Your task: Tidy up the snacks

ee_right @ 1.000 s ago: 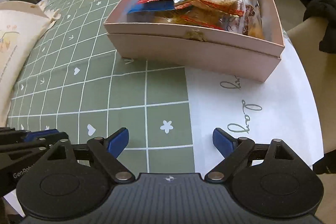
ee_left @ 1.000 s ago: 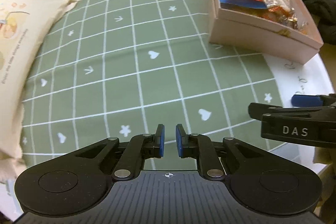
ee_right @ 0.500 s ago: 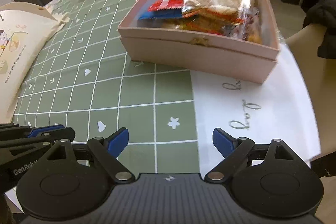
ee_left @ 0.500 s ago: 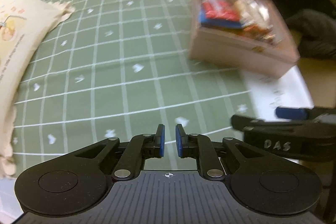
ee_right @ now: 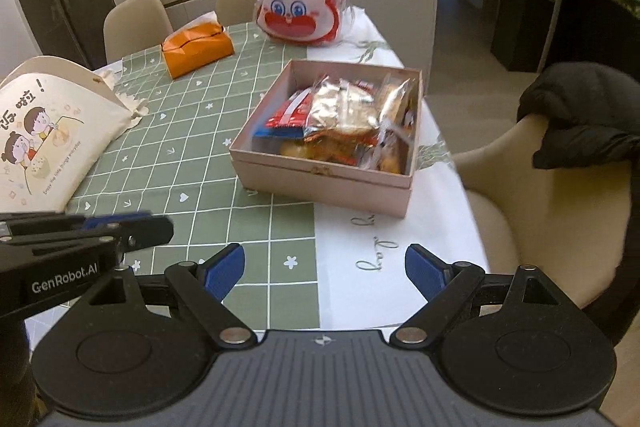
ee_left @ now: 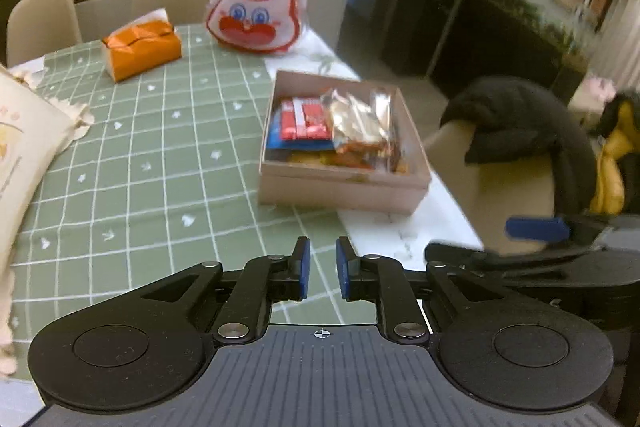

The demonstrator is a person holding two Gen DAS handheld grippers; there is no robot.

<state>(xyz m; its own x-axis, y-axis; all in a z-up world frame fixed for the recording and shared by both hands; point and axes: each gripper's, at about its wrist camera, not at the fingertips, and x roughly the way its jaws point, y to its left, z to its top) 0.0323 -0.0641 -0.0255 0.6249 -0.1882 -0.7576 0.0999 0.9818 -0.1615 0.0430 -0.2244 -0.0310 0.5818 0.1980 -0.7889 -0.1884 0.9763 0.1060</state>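
A pink open box (ee_left: 336, 187) (ee_right: 320, 187) stands on the green checked tablecloth near the table's right edge. It holds several wrapped snacks: a red packet (ee_left: 304, 119) on a blue one, and clear-wrapped pastries (ee_right: 340, 111). My left gripper (ee_left: 322, 247) hangs above the near part of the table, well short of the box. Its jaws are almost together and just opening, with nothing between them. My right gripper (ee_right: 324, 259) is beside it on the right, open wide and empty, over the white cloth in front of the box.
An orange tissue pack (ee_left: 140, 49) and a red-and-white bunny bag (ee_left: 256, 11) sit at the far end. A cream paper bag with cartoon children (ee_right: 44, 131) lies at the left. A beige chair (ee_right: 540, 207) with a black garment (ee_right: 580, 115) stands right of the table.
Both grippers have risen and tipped upward, so the box looks smaller and farther off. The far table end and the room beyond have come into view. Neither gripper holds anything.
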